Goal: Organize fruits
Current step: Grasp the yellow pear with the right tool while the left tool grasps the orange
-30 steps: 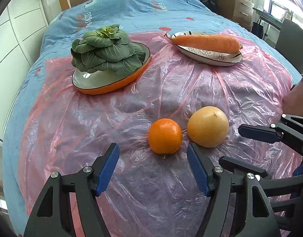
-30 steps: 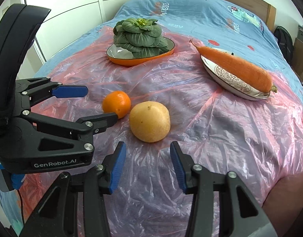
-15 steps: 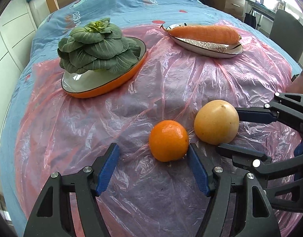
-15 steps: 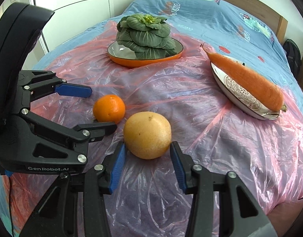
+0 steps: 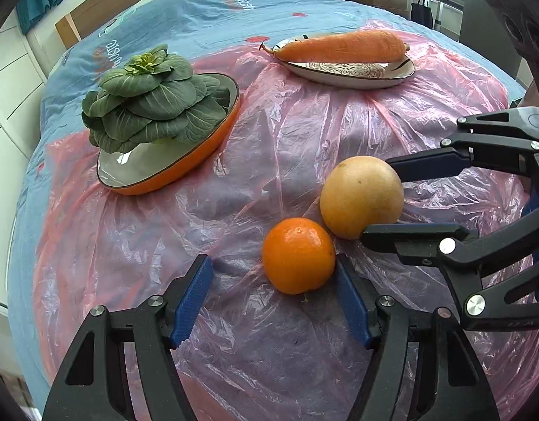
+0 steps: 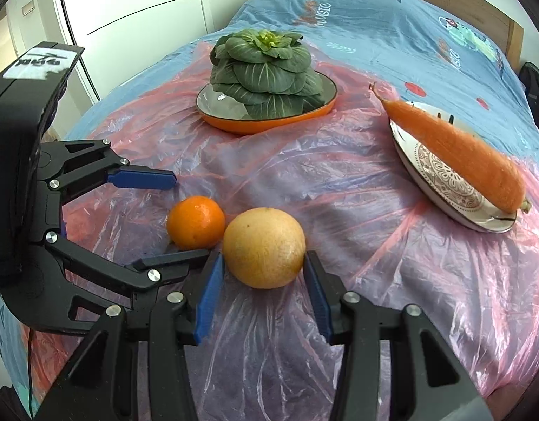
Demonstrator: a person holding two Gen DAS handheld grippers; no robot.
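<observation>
- We are working over the bed's crinkled pink plastic sheet (image 5: 304,133), where the orange-rimmed dish of leafy greens (image 5: 185,161) and the patterned plate (image 5: 357,70) with the carrot (image 5: 343,47) are sitting well apart from the fruit.
- We are bracketing the round yellow fruit (image 6: 264,247) with our right gripper (image 6: 262,293), jaws spread, not visibly pinching.
- We are flanking the small orange (image 5: 297,254) with our left gripper (image 5: 274,301), spread too.
- Judging by this, neither fruit is lifted yet; sorting is barely starting.

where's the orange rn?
Low centre in the left wrist view, the orange lies on the pink plastic sheet, beside the yellow fruit.
</observation>
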